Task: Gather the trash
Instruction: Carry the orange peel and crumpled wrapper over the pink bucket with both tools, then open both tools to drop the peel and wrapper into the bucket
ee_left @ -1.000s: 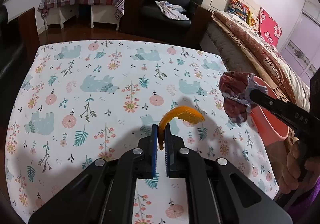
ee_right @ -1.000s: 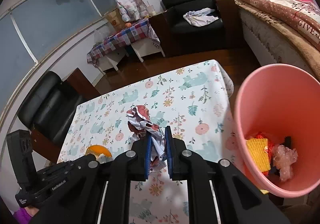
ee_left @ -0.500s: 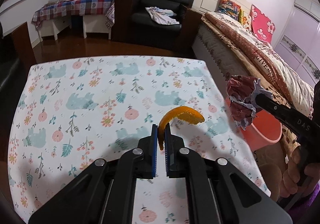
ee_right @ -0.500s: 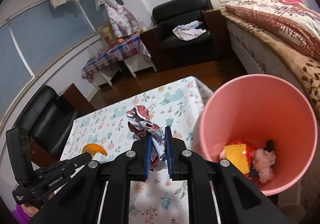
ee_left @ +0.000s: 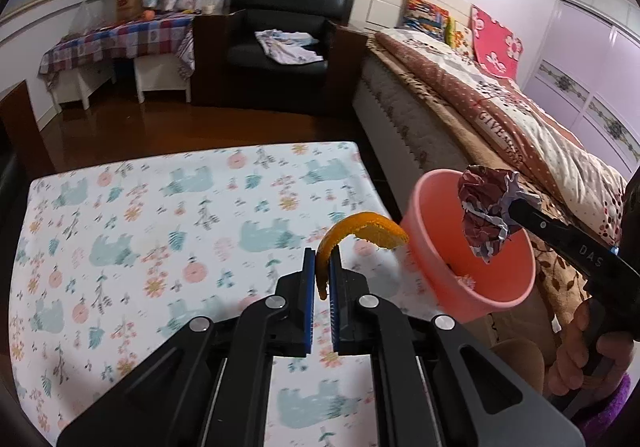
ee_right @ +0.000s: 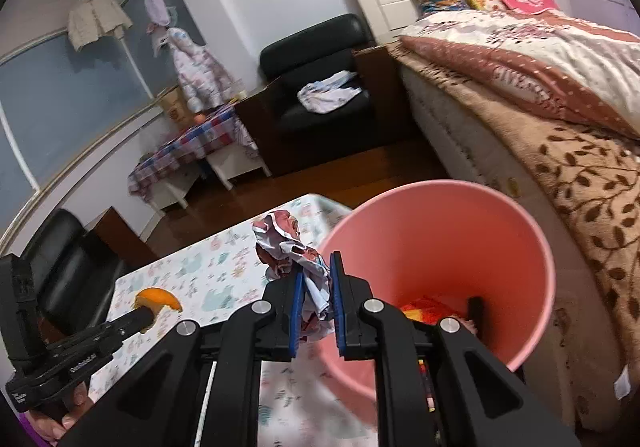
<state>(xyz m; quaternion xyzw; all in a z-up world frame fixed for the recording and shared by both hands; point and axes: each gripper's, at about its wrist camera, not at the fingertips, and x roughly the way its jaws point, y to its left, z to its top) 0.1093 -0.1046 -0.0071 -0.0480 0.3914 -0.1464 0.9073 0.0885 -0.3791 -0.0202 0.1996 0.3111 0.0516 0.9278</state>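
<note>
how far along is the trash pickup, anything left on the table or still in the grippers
Done: some trash already lies at the bottom of the pink bin. In hand: the left gripper is shut on an orange peel, and the right gripper is shut on a crumpled wrapper at the bin's rim. Left: release both pieces into the bin. The visible part of the floral tablecloth shows no other litter.

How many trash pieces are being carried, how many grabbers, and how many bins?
Trash pieces carried: 2 (orange peel, crumpled wrapper)
Grabbers: 2 (left gripper, right gripper)
Bins: 1 (pink bin)
Total: 5
</note>
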